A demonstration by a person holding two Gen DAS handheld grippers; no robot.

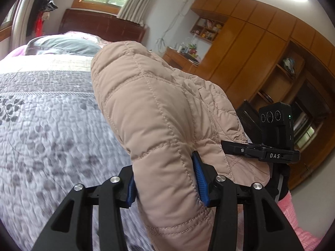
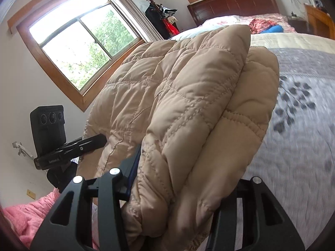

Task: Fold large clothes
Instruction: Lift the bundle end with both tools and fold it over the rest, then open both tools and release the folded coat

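Observation:
A beige quilted jacket (image 1: 150, 108) is bunched up and lifted above the bed. My left gripper (image 1: 165, 179) is shut on a thick fold of it, the blue pads (image 1: 200, 179) pressing into the padding on both sides. In the right wrist view the same jacket (image 2: 188, 108) fills the middle, and my right gripper (image 2: 178, 190) is shut on another thick fold. Its left finger (image 2: 132, 171) shows against the fabric; the right one is hidden under the cloth. Each view shows the other gripper's black camera unit beside the jacket.
Below lies the bed with a grey leaf-patterned quilt (image 1: 52, 115) and a grey pillow (image 1: 67, 45) near the dark headboard. Wooden wardrobes (image 1: 261, 41) stand on one side, a window (image 2: 79, 48) and a coat stand (image 2: 159, 10) on the other. Pink cloth (image 2: 23, 215) lies near me.

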